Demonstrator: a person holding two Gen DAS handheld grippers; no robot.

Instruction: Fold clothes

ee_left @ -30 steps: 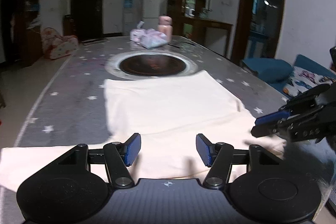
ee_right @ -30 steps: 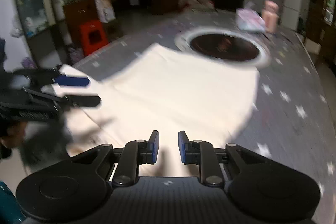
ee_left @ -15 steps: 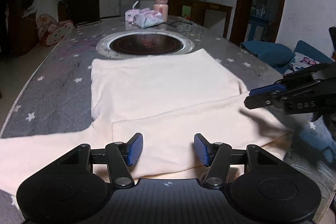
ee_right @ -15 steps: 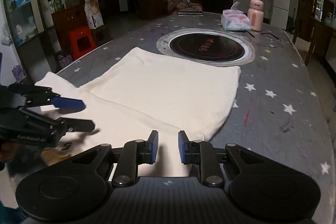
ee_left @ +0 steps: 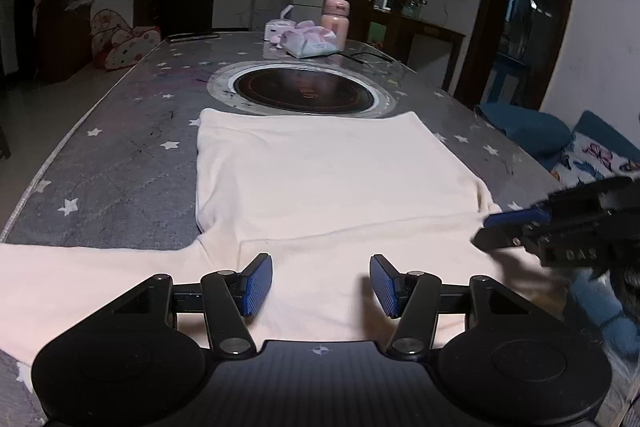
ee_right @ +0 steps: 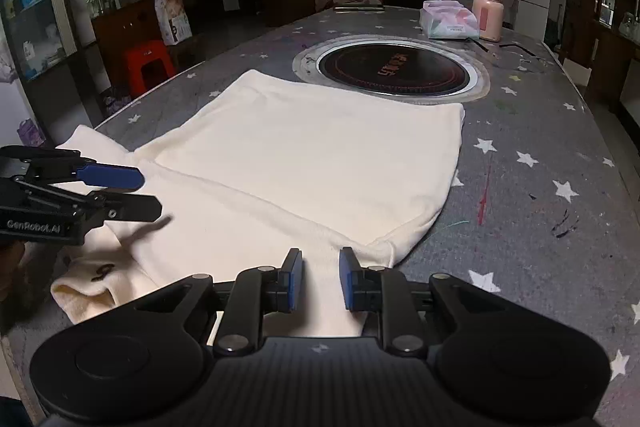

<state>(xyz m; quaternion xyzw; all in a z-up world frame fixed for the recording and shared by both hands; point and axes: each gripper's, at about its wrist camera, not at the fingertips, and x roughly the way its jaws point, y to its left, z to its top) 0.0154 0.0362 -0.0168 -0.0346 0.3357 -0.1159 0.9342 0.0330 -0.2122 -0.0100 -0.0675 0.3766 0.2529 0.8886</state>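
A cream long-sleeved top (ee_left: 320, 187) lies flat on the grey star-patterned table (ee_left: 120, 167), with one sleeve folded across its near part. It also shows in the right wrist view (ee_right: 312, 155). My left gripper (ee_left: 321, 285) is open and empty, hovering over the top's near edge. It shows at the left of the right wrist view (ee_right: 148, 193). My right gripper (ee_right: 320, 279) is open with a narrow gap and holds nothing, just above the cloth's near right corner. It shows at the right of the left wrist view (ee_left: 486, 229).
A round black induction hob (ee_left: 306, 94) is set in the table beyond the top. A tissue pack (ee_left: 308, 43) and a pink bottle (ee_left: 335, 23) stand at the far end. A red stool (ee_right: 148, 61) stands left of the table; blue cushions (ee_left: 532, 131) lie on the right.
Both grippers have drawn back and lifted a little. The top has stayed flat on the table. The left gripper's jaws stayed wide, the right one's stayed narrow.
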